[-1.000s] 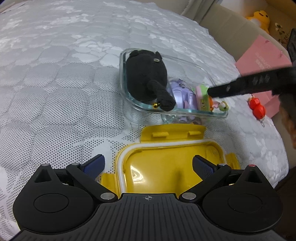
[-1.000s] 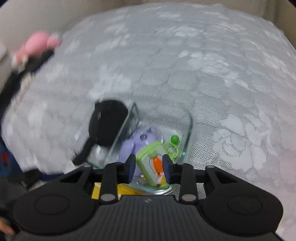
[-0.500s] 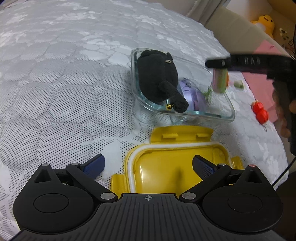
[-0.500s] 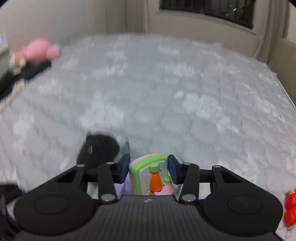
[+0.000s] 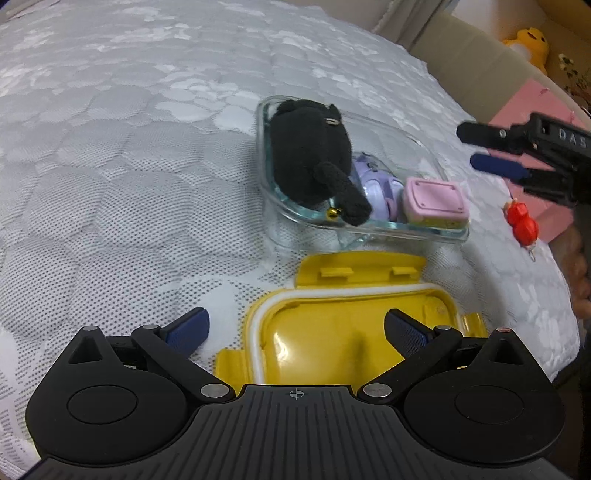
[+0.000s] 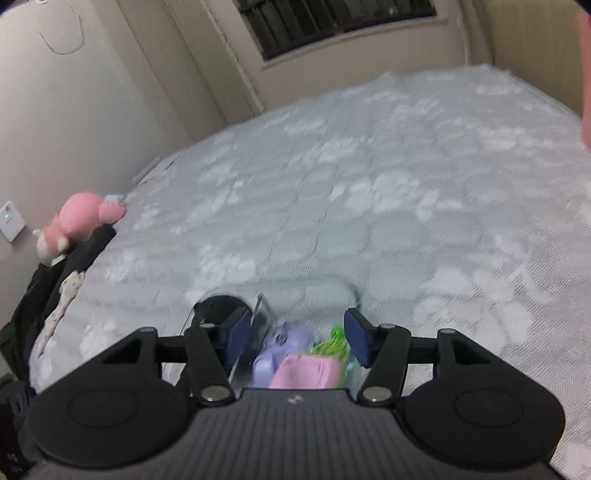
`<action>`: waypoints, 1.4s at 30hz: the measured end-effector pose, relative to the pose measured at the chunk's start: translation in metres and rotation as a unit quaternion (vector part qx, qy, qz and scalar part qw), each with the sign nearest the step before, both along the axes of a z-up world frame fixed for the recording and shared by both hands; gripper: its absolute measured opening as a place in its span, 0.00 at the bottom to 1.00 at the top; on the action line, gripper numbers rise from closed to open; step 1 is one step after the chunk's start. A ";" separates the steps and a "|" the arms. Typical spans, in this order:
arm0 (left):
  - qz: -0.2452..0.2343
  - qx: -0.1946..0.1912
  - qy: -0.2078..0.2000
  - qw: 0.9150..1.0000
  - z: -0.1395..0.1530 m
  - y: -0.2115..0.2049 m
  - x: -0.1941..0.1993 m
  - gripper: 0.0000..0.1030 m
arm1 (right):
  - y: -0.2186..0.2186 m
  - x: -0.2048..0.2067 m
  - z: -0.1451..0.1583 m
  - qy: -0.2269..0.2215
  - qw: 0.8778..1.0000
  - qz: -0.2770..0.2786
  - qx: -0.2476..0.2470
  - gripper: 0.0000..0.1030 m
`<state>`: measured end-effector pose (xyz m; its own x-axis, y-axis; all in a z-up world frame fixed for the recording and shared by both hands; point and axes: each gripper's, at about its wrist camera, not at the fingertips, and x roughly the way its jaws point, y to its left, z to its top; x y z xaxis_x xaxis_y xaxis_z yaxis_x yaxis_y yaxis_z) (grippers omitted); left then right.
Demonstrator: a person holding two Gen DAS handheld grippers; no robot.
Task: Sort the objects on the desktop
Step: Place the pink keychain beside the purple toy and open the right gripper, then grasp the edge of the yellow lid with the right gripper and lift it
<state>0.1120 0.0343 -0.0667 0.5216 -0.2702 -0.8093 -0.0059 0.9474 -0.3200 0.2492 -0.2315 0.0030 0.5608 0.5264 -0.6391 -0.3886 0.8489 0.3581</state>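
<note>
White quilted bedspread, honeycomb stitching dotted with tiny black specks, paler floral patches across it. Clear glass rectangular container, faintly green at the rim. Inside: black fuzzy plush toy with a gold bell, lilac plastic toy, pink-topped box toy edged yellow-green. Bright yellow plastic lid, white seal. Red beaded charm. Navy-blue gripper pads.

Mattress — white, quilted, with a pale flower pattern, filling most of both views. Walls — plain cream, meeting at the far left corner. Window, far wall, dark behind horizontal slats, with a pale sill below. Wall switch, white, low on the left wall. Cardboard box, beige, beyond the mattress's right edge. Light: dim, even, indoor.
</note>
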 end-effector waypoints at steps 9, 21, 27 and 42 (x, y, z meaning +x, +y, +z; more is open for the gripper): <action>0.000 0.001 0.001 1.000 -0.001 0.000 -0.001 1.00 | 0.044 -0.007 -0.017 0.026 0.995 0.064 -0.070 0.45; -0.001 0.008 -0.003 1.000 0.003 -0.003 -0.001 1.00 | -0.006 -0.052 0.005 -0.038 0.998 0.014 -0.049 0.63; -0.019 0.043 -0.011 0.999 0.011 -0.032 -0.005 1.00 | -0.054 -0.099 -0.032 -0.032 0.996 -0.041 -0.071 0.65; -0.068 0.199 -0.007 0.978 0.016 -0.100 -0.055 1.00 | -0.081 -0.136 -0.090 0.014 0.996 -0.064 0.057 0.67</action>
